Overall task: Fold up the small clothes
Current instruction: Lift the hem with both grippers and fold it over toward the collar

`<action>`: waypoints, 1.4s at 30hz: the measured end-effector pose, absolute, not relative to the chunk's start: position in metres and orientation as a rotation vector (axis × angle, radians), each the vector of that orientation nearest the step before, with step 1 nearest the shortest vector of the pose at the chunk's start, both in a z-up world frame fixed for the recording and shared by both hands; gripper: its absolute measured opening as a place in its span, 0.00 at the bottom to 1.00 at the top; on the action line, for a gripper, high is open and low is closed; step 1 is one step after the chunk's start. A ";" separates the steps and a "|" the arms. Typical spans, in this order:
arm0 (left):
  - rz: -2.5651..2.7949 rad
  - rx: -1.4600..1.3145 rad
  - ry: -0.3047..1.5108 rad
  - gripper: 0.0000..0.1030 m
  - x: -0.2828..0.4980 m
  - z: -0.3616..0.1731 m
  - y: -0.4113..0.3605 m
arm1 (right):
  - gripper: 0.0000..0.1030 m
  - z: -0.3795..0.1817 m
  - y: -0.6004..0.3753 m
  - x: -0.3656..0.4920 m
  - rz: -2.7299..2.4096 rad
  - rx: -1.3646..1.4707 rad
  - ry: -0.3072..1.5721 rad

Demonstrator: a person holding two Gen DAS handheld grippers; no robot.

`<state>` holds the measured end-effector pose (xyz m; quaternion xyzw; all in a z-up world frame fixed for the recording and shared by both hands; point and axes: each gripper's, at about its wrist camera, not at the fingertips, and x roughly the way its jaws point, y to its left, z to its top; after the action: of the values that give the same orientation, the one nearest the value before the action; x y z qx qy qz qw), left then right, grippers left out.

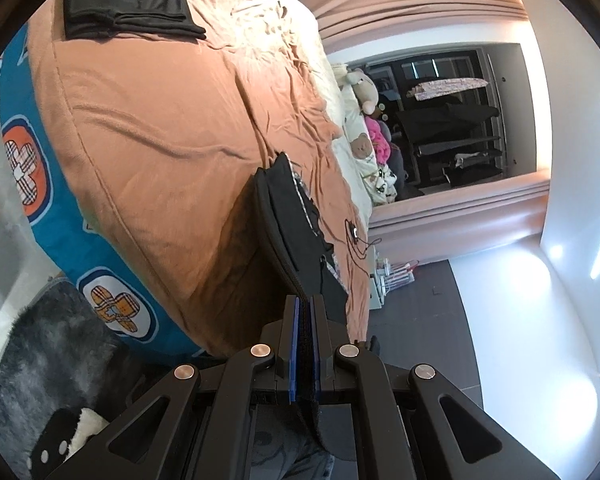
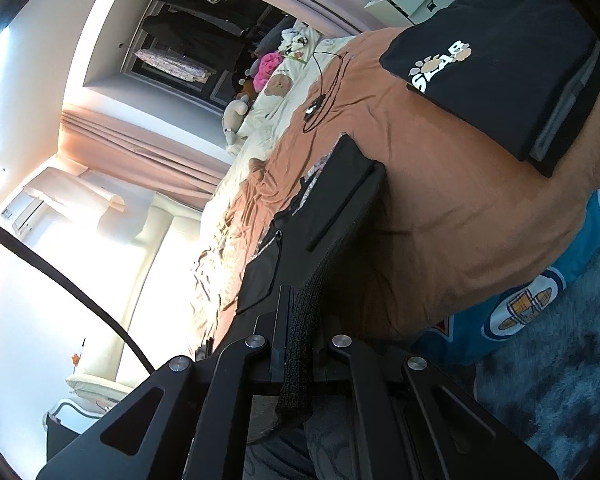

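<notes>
A black garment (image 1: 296, 216) with a ribbed waistband was stretched between the two grippers above the bed (image 1: 160, 152). In the left wrist view it ran from the lower centre of the frame up toward the middle, its ribbed edge pinched flat between the blue pads of the left gripper (image 1: 305, 320), whose jaws were closed tight on the cloth. A slit pocket and a patterned lining showed along its right side. In the right wrist view the same garment (image 2: 332, 216) rose from the lower centre to the middle of the frame, and the right gripper (image 2: 300, 320) was likewise clamped on the ribbed band, a length of which hung down behind the jaws.

Under the garment lay an orange-brown blanket (image 1: 148, 128) spread across the bed, with a blue patterned sheet (image 1: 60, 216) showing along its edge. A folded black stack (image 1: 128, 0) sat on the blanket at the upper left of the left wrist view, well apart from the held garment. In the right wrist view a folded black shirt with a paw-print logo (image 2: 496, 68) lay on the blanket at the upper right. A thin black cable (image 2: 324, 92) lay on the blanket near the cream bedding and soft toys (image 2: 268, 68). A grey shaggy rug (image 1: 44, 360) covered the floor beside the bed.
</notes>
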<state>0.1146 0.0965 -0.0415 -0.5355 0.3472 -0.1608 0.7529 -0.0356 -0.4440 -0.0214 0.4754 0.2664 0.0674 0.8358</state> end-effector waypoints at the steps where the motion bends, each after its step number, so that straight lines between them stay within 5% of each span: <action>1: -0.352 -1.171 0.757 0.05 0.112 -0.041 0.096 | 0.01 -0.023 -0.445 -0.037 0.146 1.009 0.563; 16: -0.311 -1.161 0.743 0.05 0.081 -0.024 0.096 | 0.01 -0.029 -0.467 -0.049 0.170 1.080 0.517; 42: -0.308 -1.064 0.741 0.05 0.257 0.012 0.074 | 0.01 0.011 -0.471 0.129 0.117 0.880 0.588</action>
<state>0.2570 0.0741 0.0120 -0.4934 0.3437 -0.1429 0.7862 0.1293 -0.4715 0.0114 0.4193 0.2804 0.0560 0.8616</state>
